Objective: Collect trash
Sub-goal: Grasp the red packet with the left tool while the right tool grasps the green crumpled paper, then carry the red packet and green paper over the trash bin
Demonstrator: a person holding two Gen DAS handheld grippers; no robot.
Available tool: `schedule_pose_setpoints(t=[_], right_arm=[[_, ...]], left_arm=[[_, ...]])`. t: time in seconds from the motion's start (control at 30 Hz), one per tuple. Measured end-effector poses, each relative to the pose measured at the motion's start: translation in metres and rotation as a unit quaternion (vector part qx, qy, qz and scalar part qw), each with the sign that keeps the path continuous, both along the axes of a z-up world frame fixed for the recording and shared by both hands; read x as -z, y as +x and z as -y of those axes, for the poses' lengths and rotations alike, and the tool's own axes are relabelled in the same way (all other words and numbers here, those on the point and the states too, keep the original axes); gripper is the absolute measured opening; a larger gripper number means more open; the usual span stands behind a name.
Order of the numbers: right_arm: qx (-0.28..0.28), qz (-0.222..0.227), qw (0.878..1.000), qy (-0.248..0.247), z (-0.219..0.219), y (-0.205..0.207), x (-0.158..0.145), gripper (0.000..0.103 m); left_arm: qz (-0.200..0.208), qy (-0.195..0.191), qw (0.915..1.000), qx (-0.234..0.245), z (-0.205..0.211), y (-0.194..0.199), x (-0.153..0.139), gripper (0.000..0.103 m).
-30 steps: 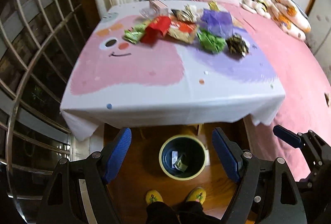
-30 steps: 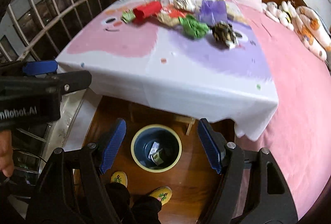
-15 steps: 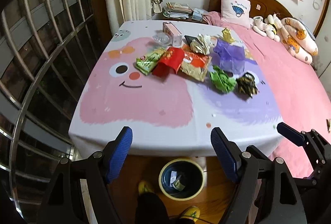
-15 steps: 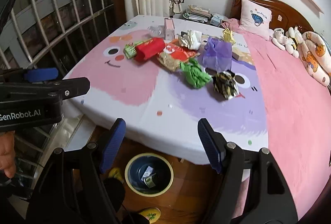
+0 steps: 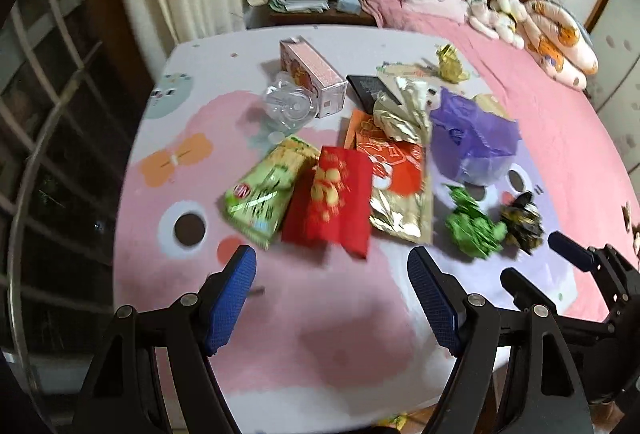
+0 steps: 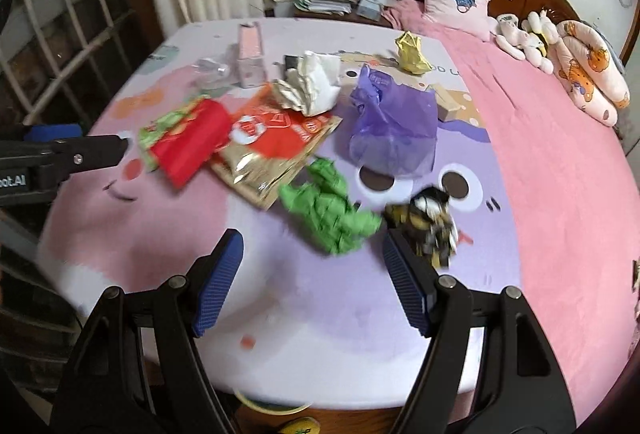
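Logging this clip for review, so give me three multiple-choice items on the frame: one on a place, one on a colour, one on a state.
1. Where does the crumpled green paper lie?
A. in a bin
B. on the table, beside the black-and-gold wrapper
C. on the bed

2. What colour is the plastic bag?
A. purple
B. orange
C. white

3. How is the right gripper?
A. shut on the green paper
B. shut on nothing
C. open, holding nothing

Answers: 1 B, the paper sits on the cloth next to the dark wrapper. 2 A, the bag is translucent purple. 3 C, its blue fingers stand wide apart with only cloth between them.
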State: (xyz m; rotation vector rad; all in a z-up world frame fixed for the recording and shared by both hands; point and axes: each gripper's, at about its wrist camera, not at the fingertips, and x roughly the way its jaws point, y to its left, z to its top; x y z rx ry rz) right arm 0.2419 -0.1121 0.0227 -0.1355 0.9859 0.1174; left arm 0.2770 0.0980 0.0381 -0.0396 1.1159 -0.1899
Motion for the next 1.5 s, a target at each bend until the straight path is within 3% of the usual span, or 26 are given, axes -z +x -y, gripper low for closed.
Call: schedule_pose_setpoints(t=[0.17, 0.33, 0.43, 0.47, 0.5, 0.63, 0.7, 0.8, 1.2, 1.5], right_arm=[[0.004, -0.043, 0.998, -0.041, -0.009, 0.044, 0.042, 0.07], [0.016, -0.086, 0.995, -0.047, -0.008, 0.065, 0.078, 0.07], [0.027, -0.099, 0.994, -0.035, -0.003, 0.071, 0.089, 0.07], [0.03, -0.101, 0.994, -0.031, -0.003, 0.072, 0.09, 0.065], [0.032, -0.103, 0.994, -0.025, -0.001, 0.072, 0.091, 0.053], [0.036, -0.104, 0.994, -0.019, 0.001, 0.076, 0.095, 0.048], [0.039, -0.104, 0.994, -0.018, 0.002, 0.075, 0.096, 0.044], [0.044, -0.101, 0.994, -0.007, 0.003, 0.072, 0.092, 0.039], [0.069, -0.062, 0.993, 0.068, 0.012, 0.034, 0.035, 0.037], [0.023, -0.03, 0.993, 0.108, 0.019, -0.017, -0.013, 0.037]], left_arm=[[-0.063, -0.012, 0.9974, 0.031, 0.004, 0.054, 0.047, 0.071], [-0.098, -0.013, 0.9937, 0.053, 0.015, 0.07, 0.079, 0.07], [-0.113, -0.02, 0.9913, 0.064, 0.018, 0.077, 0.091, 0.062], [-0.118, -0.024, 0.9904, 0.069, 0.019, 0.079, 0.093, 0.057], [-0.123, -0.028, 0.9894, 0.073, 0.02, 0.081, 0.095, 0.053], [-0.136, -0.035, 0.9866, 0.084, 0.023, 0.086, 0.101, 0.037], [-0.137, -0.039, 0.9861, 0.086, 0.022, 0.086, 0.101, 0.028], [-0.129, -0.037, 0.9869, 0.09, 0.021, 0.082, 0.096, 0.022], [-0.059, -0.038, 0.993, 0.095, 0.01, 0.037, 0.038, 0.02], [-0.007, -0.03, 0.9984, 0.048, 0.001, -0.019, -0.007, 0.019]])
